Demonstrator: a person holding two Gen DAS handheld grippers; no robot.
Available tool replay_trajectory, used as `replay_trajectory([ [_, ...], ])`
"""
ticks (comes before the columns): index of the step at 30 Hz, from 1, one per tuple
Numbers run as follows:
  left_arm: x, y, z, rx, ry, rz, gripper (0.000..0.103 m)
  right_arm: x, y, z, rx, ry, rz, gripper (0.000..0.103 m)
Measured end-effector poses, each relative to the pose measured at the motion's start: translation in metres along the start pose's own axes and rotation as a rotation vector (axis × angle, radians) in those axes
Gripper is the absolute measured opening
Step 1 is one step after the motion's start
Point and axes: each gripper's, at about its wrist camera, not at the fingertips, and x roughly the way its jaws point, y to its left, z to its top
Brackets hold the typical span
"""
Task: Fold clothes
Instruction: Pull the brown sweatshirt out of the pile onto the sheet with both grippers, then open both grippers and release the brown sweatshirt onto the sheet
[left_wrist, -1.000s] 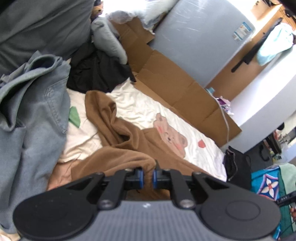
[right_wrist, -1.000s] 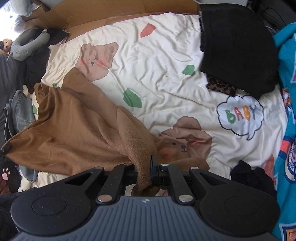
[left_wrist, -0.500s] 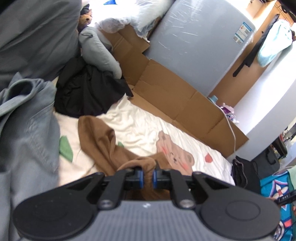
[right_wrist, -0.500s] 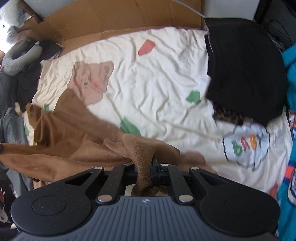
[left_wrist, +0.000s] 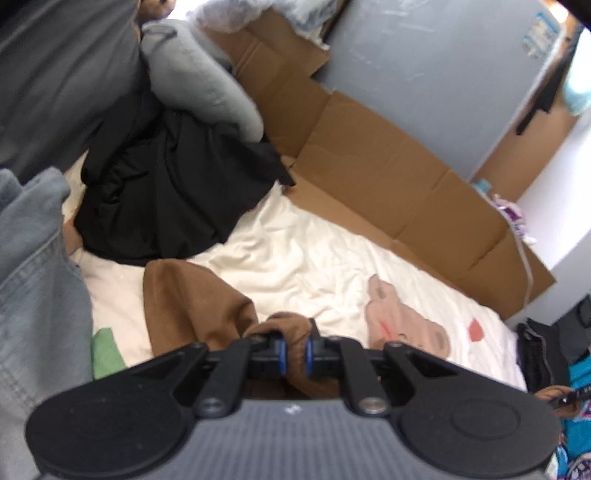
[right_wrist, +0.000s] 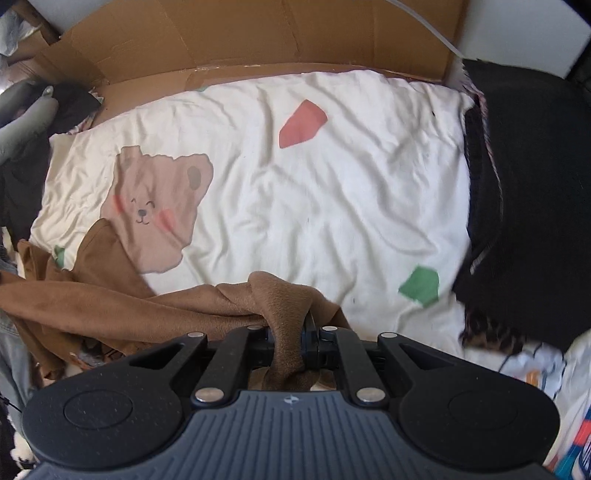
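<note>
Both grippers, left and right, stay clamped on the brown garment, now dragged across the bedsheet toward the cardboard, spreading it for folding.

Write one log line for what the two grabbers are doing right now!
left gripper: shut on brown garment | right gripper: shut on brown garment | surface: bear-print sheet
</note>
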Motion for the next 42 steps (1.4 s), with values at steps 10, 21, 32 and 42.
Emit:
replay_trajectory([
  [10, 0.061, 0.003, 0.013, -0.065, 0.125, 0.130, 0.022, 0.044, -0.016, 0.013, 0.082, -0.154, -0.001, 0.027],
  [21, 0.040, -0.047, 0.016, 0.008, 0.120, 0.200, 0.065, 0.012, -0.070, -0.009, 0.290, -0.329, 0.105, 0.062],
  [32, 0.000, -0.088, 0.025, 0.086, 0.210, 0.259, 0.065, -0.033, -0.068, -0.039, 0.142, -0.389, 0.111, 0.062],
  [42, 0.001, -0.110, 0.029, 0.284, 0.243, 0.290, 0.064, -0.033, -0.045, -0.045, -0.014, -0.365, 0.168, 0.062],
])
